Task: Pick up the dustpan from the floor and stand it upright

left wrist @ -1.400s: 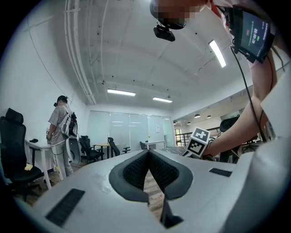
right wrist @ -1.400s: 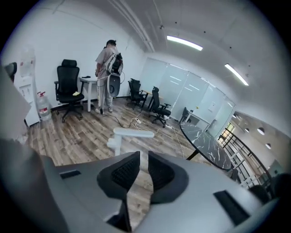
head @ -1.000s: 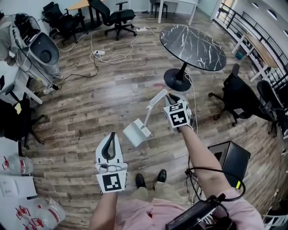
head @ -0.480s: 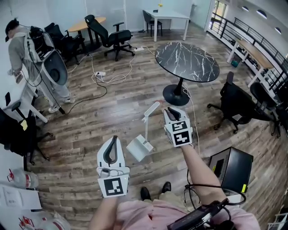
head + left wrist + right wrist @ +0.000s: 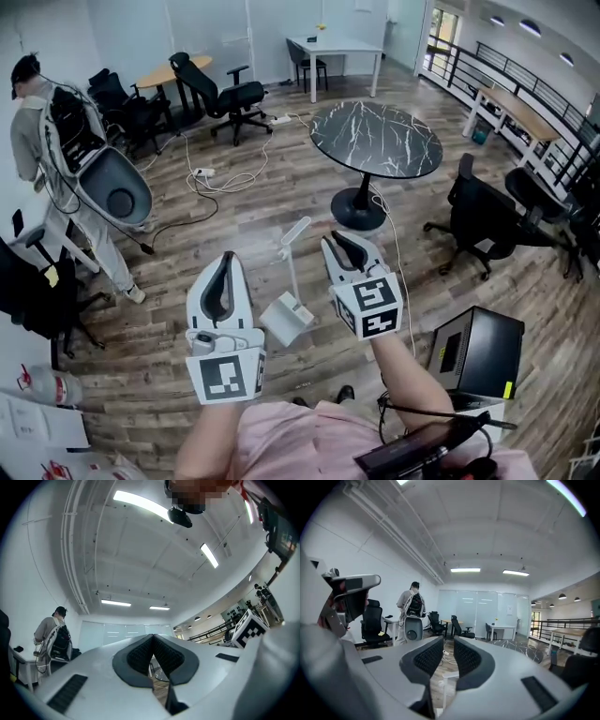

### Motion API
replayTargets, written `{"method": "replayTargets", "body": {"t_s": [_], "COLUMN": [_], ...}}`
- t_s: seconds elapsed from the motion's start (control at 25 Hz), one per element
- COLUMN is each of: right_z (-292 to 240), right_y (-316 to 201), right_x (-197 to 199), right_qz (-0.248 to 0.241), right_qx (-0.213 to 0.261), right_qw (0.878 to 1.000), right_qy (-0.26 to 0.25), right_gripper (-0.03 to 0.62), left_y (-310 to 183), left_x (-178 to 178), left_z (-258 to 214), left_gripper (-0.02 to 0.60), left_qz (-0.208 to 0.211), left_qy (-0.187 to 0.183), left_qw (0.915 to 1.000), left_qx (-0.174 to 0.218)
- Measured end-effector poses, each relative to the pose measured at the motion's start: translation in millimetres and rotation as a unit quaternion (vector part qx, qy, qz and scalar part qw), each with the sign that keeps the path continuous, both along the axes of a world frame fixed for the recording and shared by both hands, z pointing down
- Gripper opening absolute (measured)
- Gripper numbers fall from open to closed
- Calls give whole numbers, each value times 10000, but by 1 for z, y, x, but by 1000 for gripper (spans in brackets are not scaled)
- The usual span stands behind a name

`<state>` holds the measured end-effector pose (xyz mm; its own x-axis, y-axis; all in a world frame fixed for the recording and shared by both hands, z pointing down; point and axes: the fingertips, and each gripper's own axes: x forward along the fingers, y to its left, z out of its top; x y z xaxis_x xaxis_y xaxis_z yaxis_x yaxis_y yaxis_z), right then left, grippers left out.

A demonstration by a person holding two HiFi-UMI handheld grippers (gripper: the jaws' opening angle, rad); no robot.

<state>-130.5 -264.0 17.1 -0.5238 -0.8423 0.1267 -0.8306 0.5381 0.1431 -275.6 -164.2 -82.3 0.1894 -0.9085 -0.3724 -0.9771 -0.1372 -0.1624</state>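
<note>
Head view: white dustpan (image 5: 287,317) upright on wooden floor (image 5: 234,211), between both tools; left tool (image 5: 225,261) pressed together, right tool (image 5: 339,242) slightly spread, empty.

The wooden plank floor (image 5: 234,234) carries the white dustpan (image 5: 287,317), standing handle-up, 1 round marble-topped table (image 5: 375,139) on a pedestal foot, white cables (image 5: 220,173) and black office chairs (image 5: 473,220).

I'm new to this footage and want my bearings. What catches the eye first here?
The white dustpan stands upright on the wood floor, between the left gripper and the right gripper; neither holds it. Behind it is a round black marble table, and a person stands at far left.
</note>
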Motion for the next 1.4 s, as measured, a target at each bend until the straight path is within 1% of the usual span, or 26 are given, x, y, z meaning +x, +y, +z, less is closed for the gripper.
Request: {"method": "replayTargets", "body": {"t_s": [0.16,0.28,0.4,0.56,0.68,0.76,1.0,1.24,1.4], "right_z": [-37,-53,-57,-52,-48,-47,-45,-41,-40], "right_y": [30,46,60,75,77,78,85,88,91], "right_x": [-4,-3,-4,-2,2,4,3,5,8], "right_qz": [-172,-208,-220,-206,-107,-85,-17,1,17], "right_qx": [414,621,747,762,731,746,760,740,734], "right_qw": [9988,9974,9966,9964,9968,9967,9966,9968,9970], "right_qy": [-177,-304,-286,-295,-294,-315,-312,-291,-238], "right_gripper": [81,81,75,46,2,2,2,2,0], "left_y": [4,8,11,16,18,19,25,27,26], "left_x": [20,30,35,42,47,50,55,54,52], "left_z": [-28,-35,-37,-39,-35,-31,-21,-16,-15], "left_gripper": [9,9,9,9,9,9,9,9,9], "left_qz": [186,278,268,269,317,373,490,477,447], "left_qy": [40,64,72,7,102,153,109,110,183], "left_qw": [9997,9996,9996,9996,9994,9992,9985,9984,9984], "left_qx": [124,90,67,77,-3,-80,-239,-285,-292]}}
